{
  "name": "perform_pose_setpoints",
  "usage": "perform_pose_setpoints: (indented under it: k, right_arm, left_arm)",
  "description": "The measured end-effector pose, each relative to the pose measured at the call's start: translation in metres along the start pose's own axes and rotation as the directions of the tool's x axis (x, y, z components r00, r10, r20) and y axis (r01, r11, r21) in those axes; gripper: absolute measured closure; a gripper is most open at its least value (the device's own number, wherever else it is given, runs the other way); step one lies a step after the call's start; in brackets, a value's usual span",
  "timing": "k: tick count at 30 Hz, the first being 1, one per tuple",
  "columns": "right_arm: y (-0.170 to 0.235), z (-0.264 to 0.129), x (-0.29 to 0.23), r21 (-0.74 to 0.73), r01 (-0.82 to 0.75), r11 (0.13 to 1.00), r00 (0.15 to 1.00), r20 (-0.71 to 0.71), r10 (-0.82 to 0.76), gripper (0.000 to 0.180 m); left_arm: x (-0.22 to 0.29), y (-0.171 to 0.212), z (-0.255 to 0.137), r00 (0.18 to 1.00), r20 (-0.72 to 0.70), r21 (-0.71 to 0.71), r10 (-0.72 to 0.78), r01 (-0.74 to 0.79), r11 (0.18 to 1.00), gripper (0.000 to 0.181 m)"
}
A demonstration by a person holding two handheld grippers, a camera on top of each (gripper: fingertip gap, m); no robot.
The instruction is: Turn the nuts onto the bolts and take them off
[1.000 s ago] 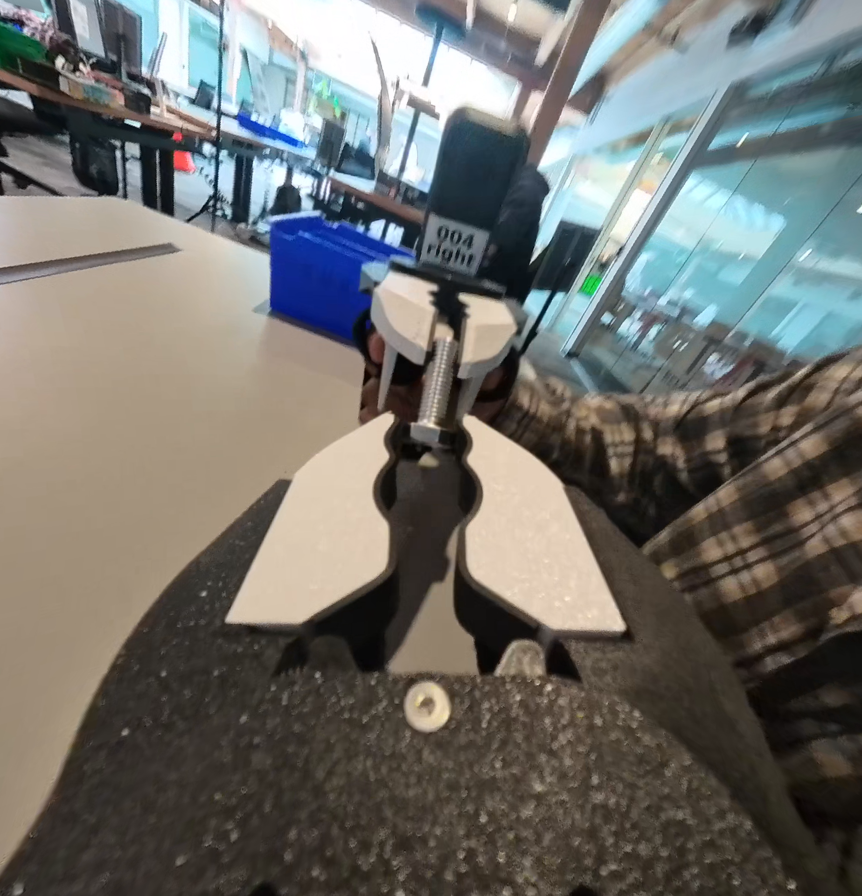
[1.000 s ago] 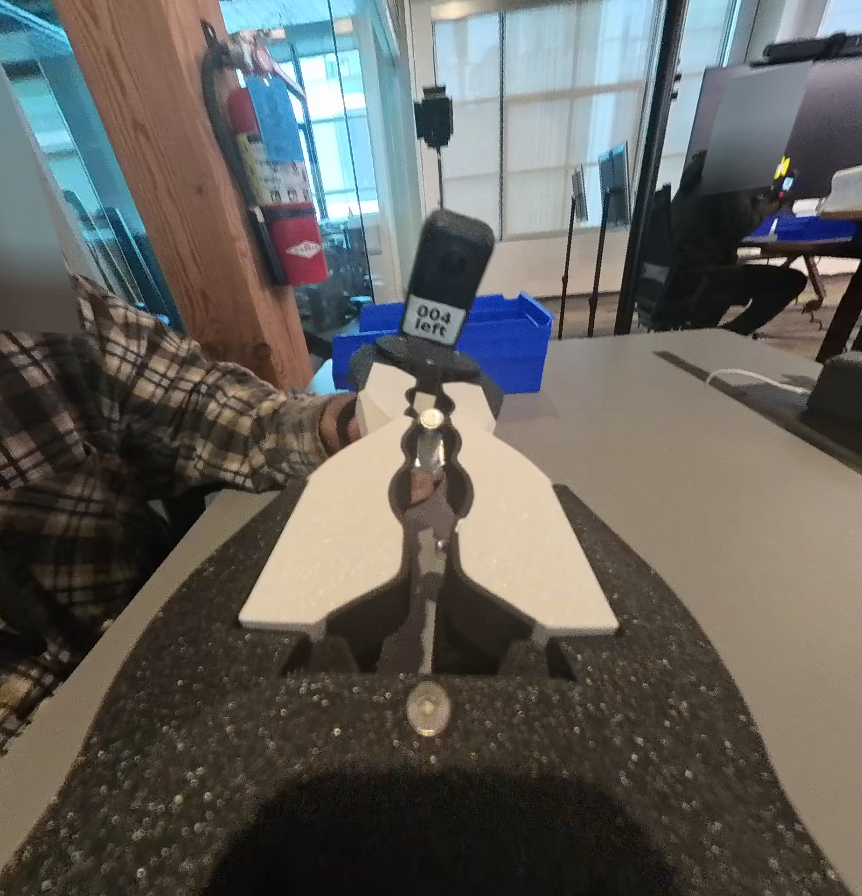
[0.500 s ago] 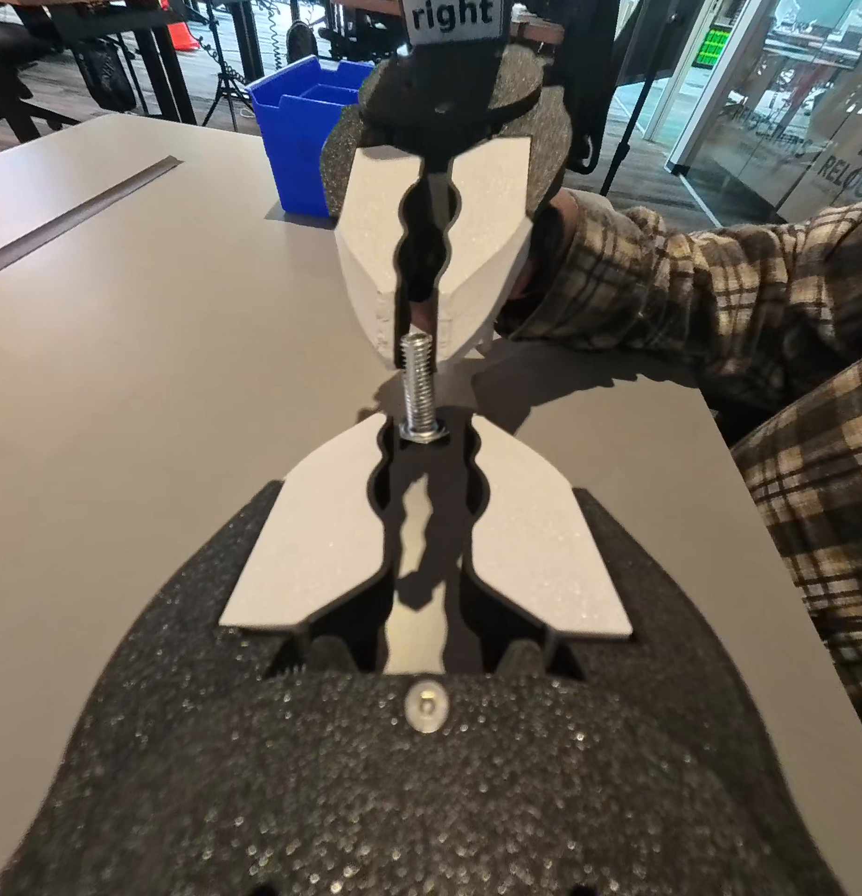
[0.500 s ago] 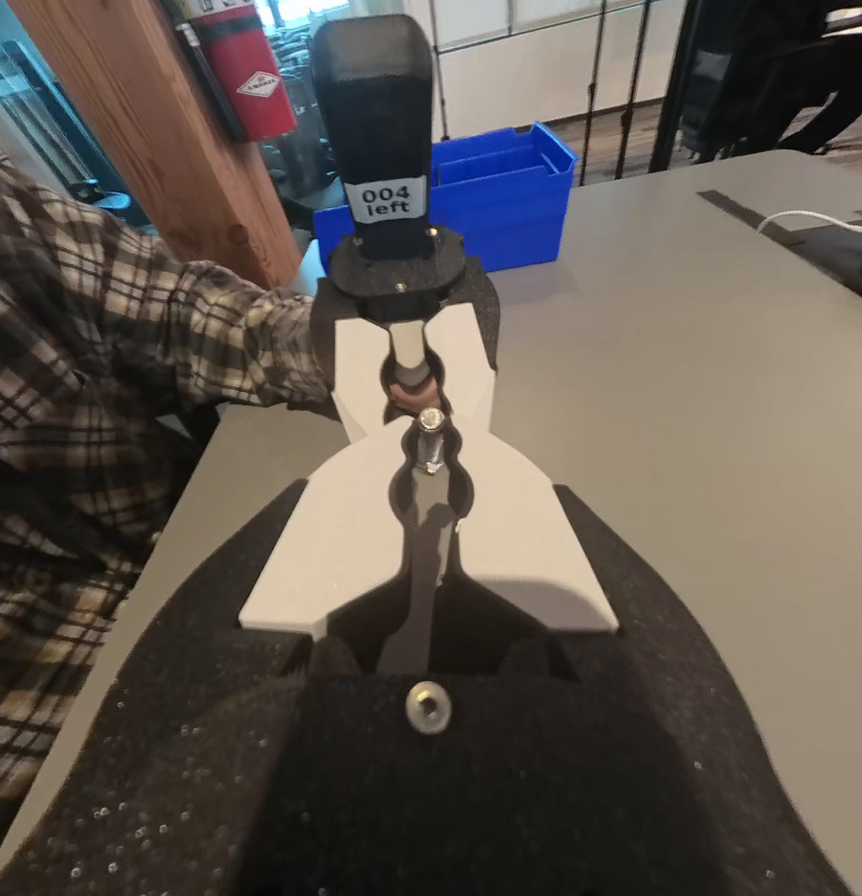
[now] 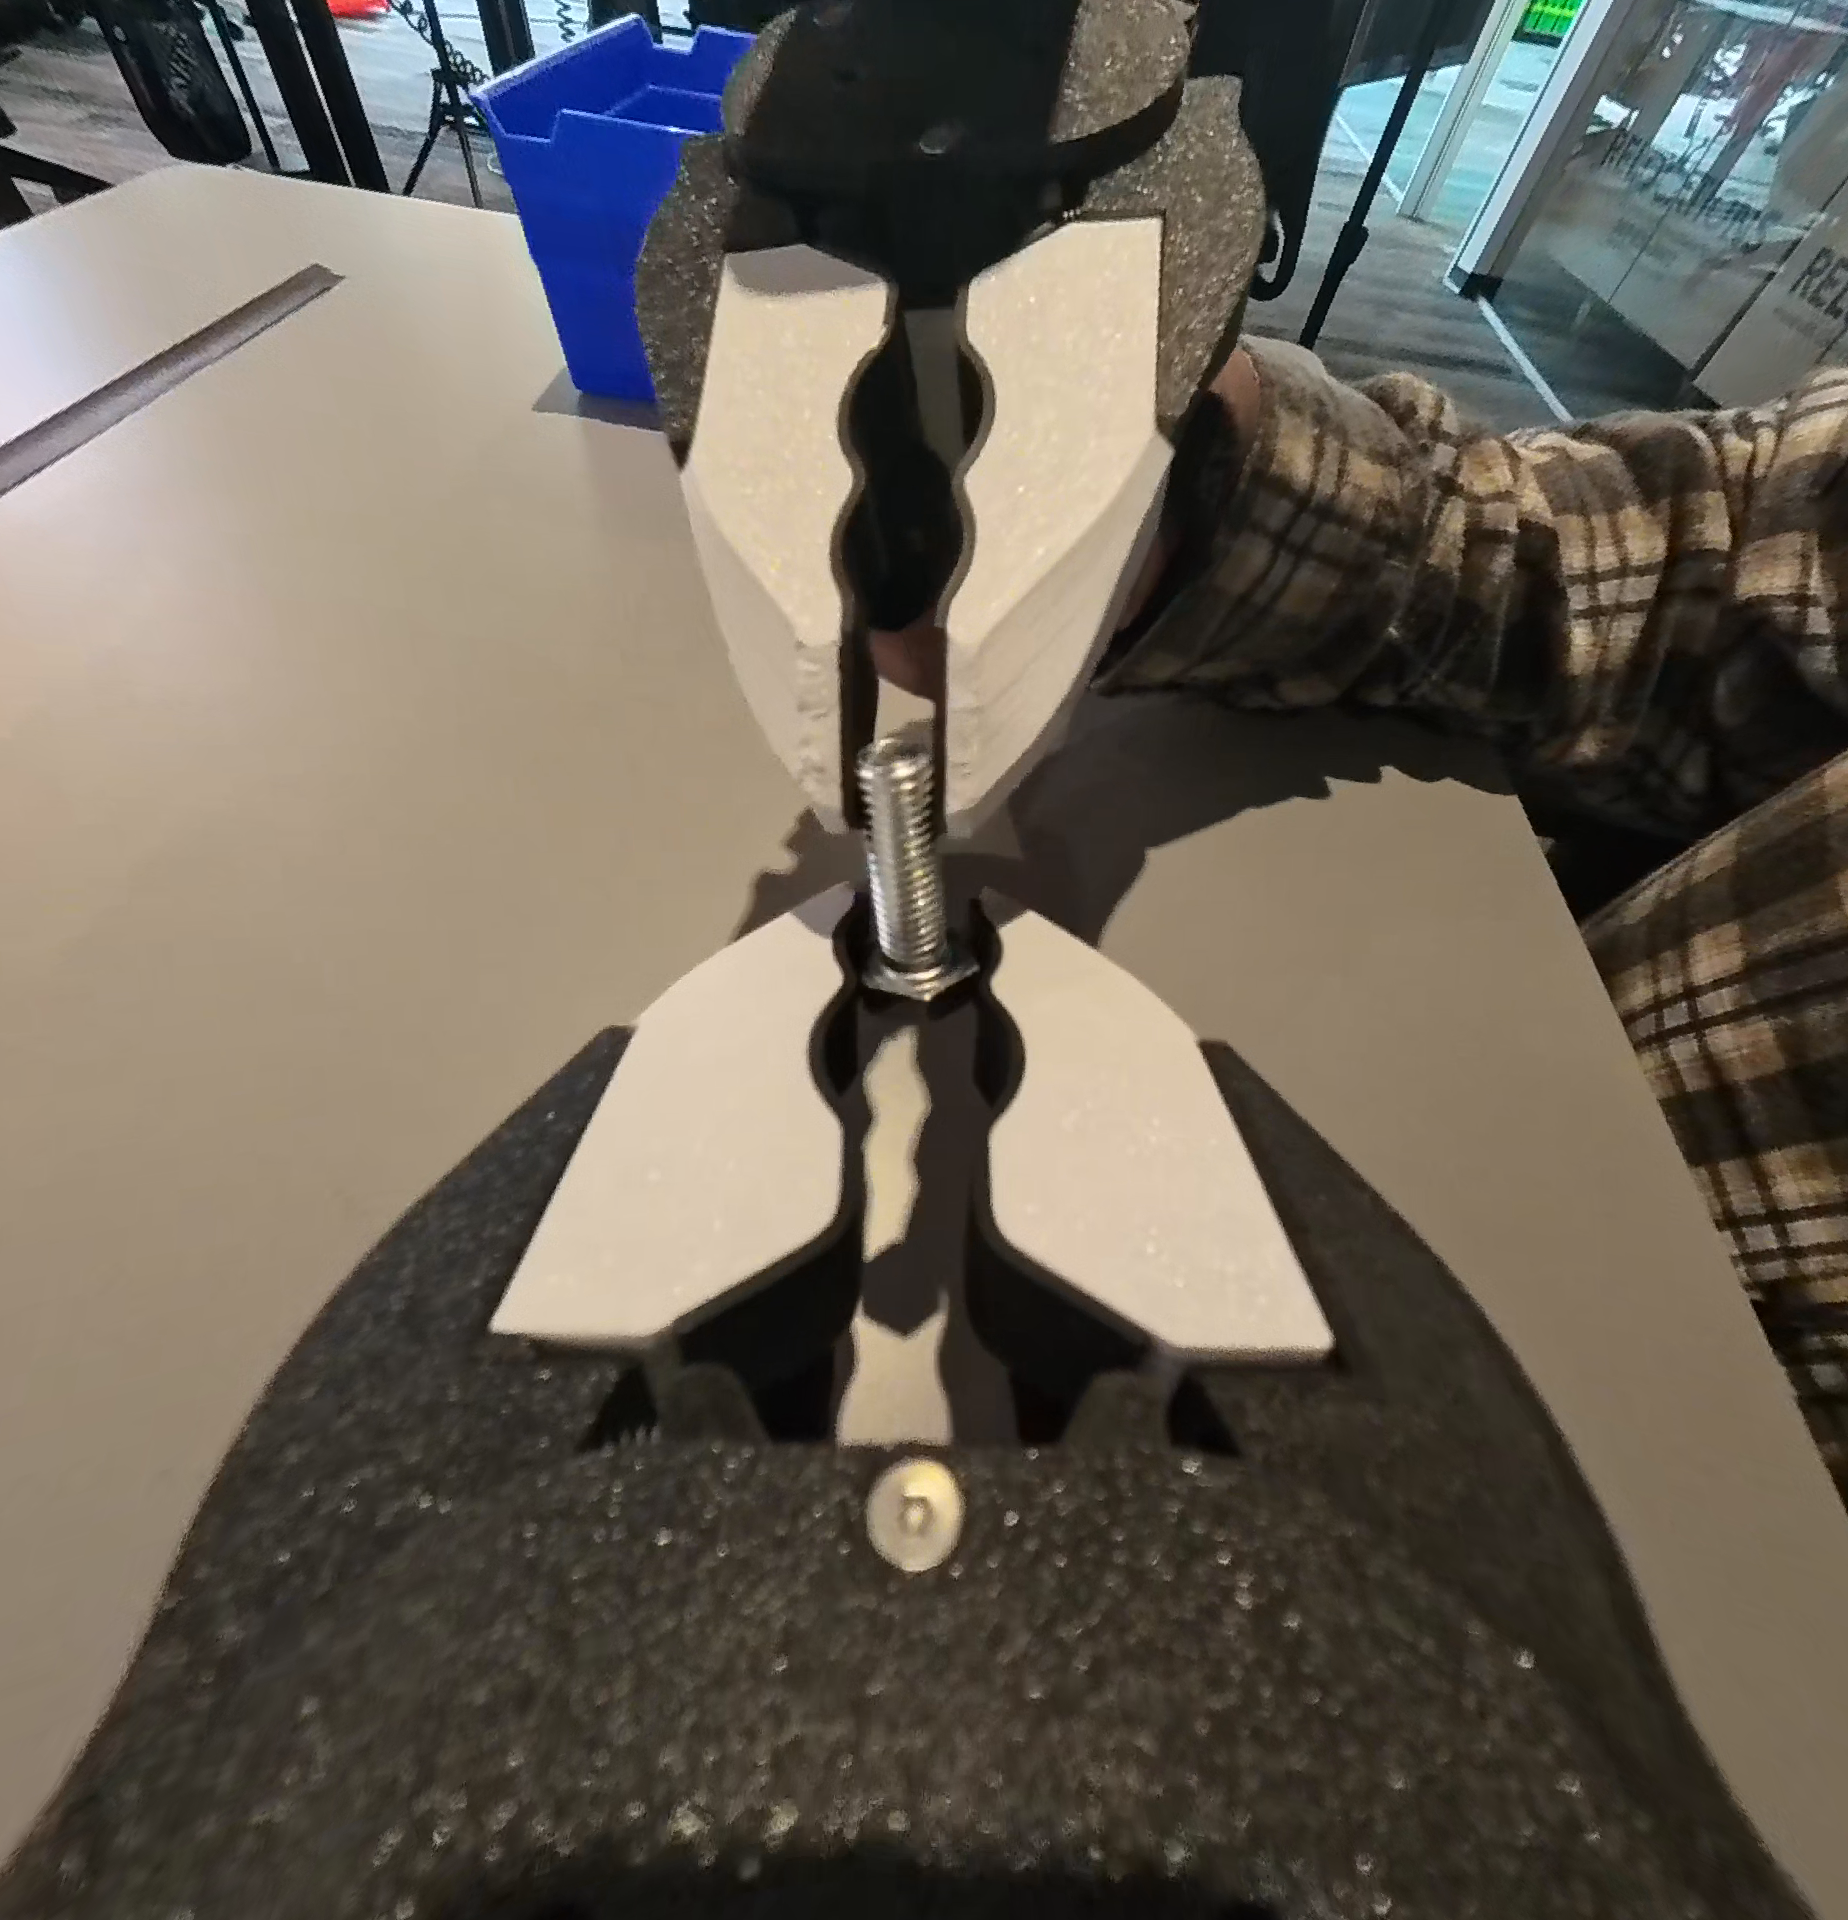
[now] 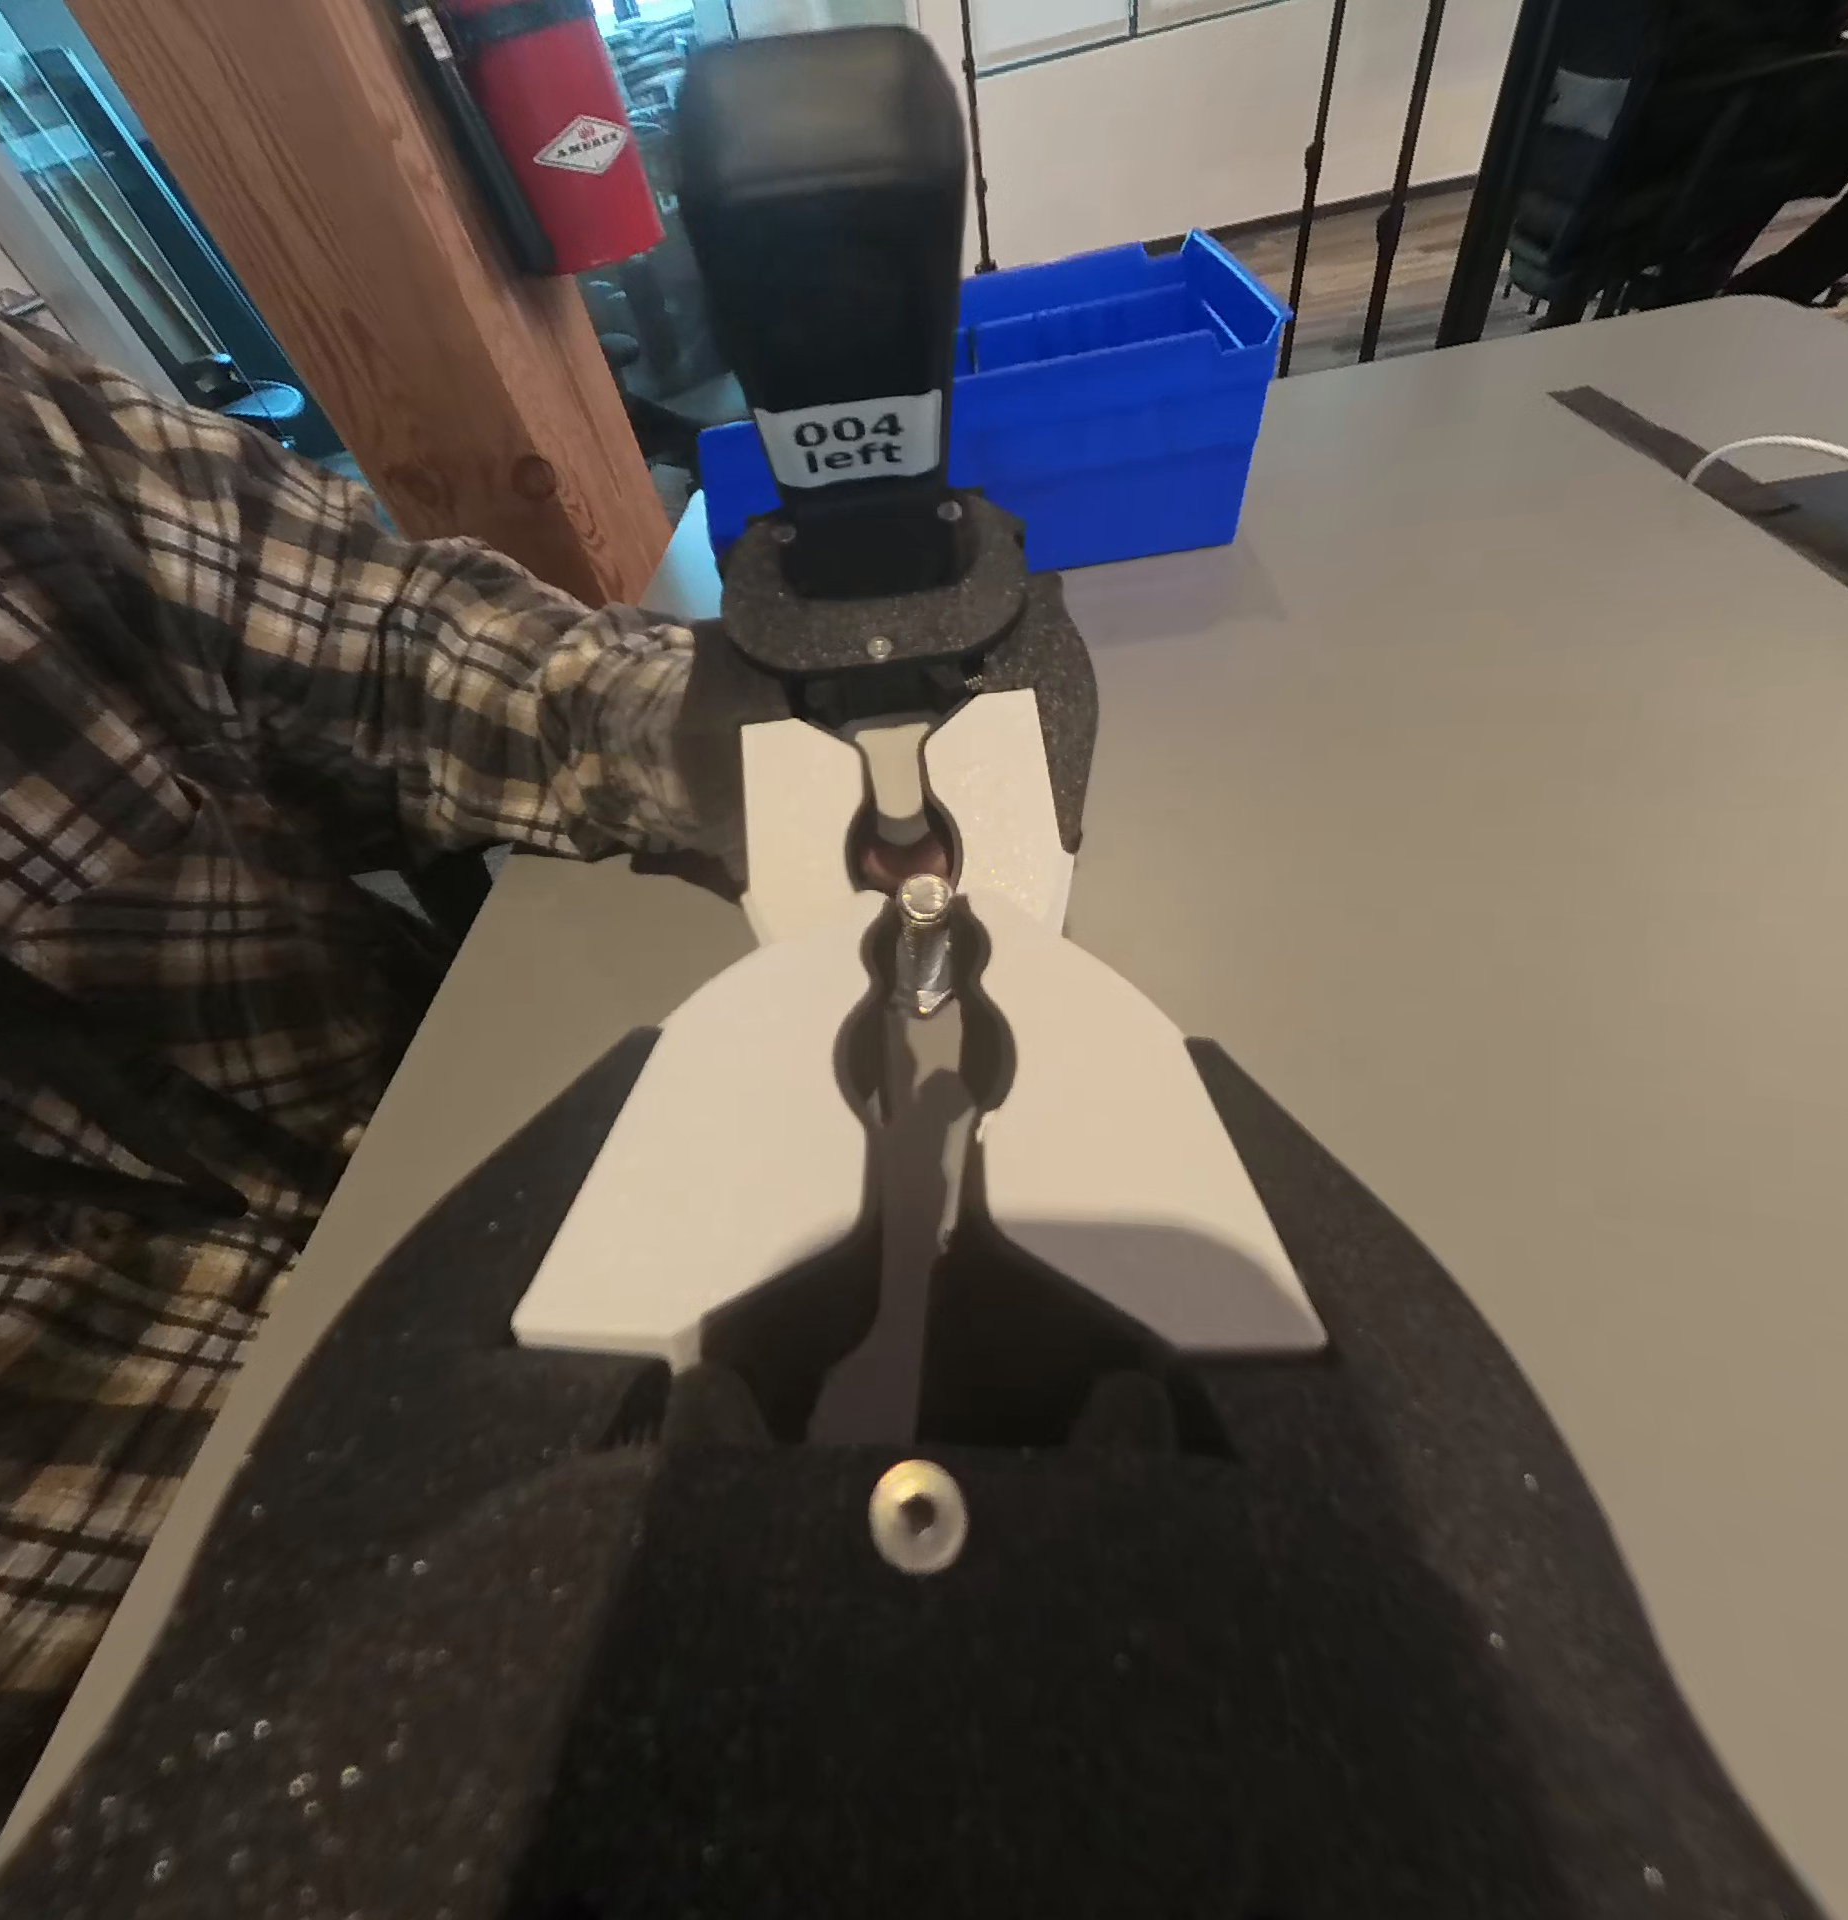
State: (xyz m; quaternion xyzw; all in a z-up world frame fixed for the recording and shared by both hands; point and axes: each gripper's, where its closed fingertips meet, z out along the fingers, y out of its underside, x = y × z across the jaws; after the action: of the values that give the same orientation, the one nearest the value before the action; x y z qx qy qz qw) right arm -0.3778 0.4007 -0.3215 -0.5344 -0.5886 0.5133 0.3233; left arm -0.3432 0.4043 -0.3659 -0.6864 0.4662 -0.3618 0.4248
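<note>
A silver threaded bolt point(image 5: 902, 873) stands upright above the grey table point(image 5: 328, 623). My left gripper point(image 5: 915, 935) is shut on the hex piece point(image 5: 915, 979) at the bolt's base; I cannot tell whether that piece is the head or a nut. My right gripper point(image 5: 894, 816) faces it tip to tip, tilted down. Its jaws stand a little apart on either side of the bolt's plain top end. In the right wrist view the bolt point(image 6: 920, 961) sits in the front notch of my right gripper point(image 6: 922, 951), with dark gaps on both sides. The left gripper point(image 6: 904, 883) is just beyond it.
A blue bin point(image 5: 598, 239) stands at the table's far edge, also in the right wrist view point(image 6: 1117, 416). Plaid sleeves point(image 5: 1522, 571) come in over the table's side edge. A dark slot point(image 5: 151, 384) runs along the table. A wooden post point(image 6: 380, 260) with a fire extinguisher point(image 6: 567, 135) stands behind. The tips of one gripper are about 5 cm away from the tips of the other.
Both grippers have tipped down toward the table. The right gripper, which clasped the bolt's shaft a second ago, has let go and now sits around the top end. The left still holds the base.
</note>
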Motion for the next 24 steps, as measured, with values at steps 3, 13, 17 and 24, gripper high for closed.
perform_pose_setpoints:
  k: [3,13,17,24]
  right_arm:
    - [0.0,0.0,0.0,0.007,0.003,1.0,1.0,0.004,-0.003,0.171]
    - [-0.008,-0.002,-0.006,0.062,0.079,0.995,0.997,0.014,-0.08,0.171]
    - [-0.007,-0.002,-0.008,0.052,0.131,0.99,0.991,0.003,-0.131,0.172]
    - [-0.004,-0.002,-0.009,0.027,0.165,0.986,0.986,-0.002,-0.165,0.171]
  left_arm:
    - [0.001,0.0,0.0,1.0,-0.007,0.006,-0.006,0.006,1.0,0.164]
    - [0.007,-0.011,-0.003,0.992,-0.091,0.084,-0.082,0.09,0.992,0.165]
    - [0.008,-0.012,-0.004,0.989,-0.107,0.092,-0.097,0.107,0.99,0.165]
    - [0.008,-0.008,-0.002,0.995,-0.081,0.059,-0.064,0.069,0.996,0.166]
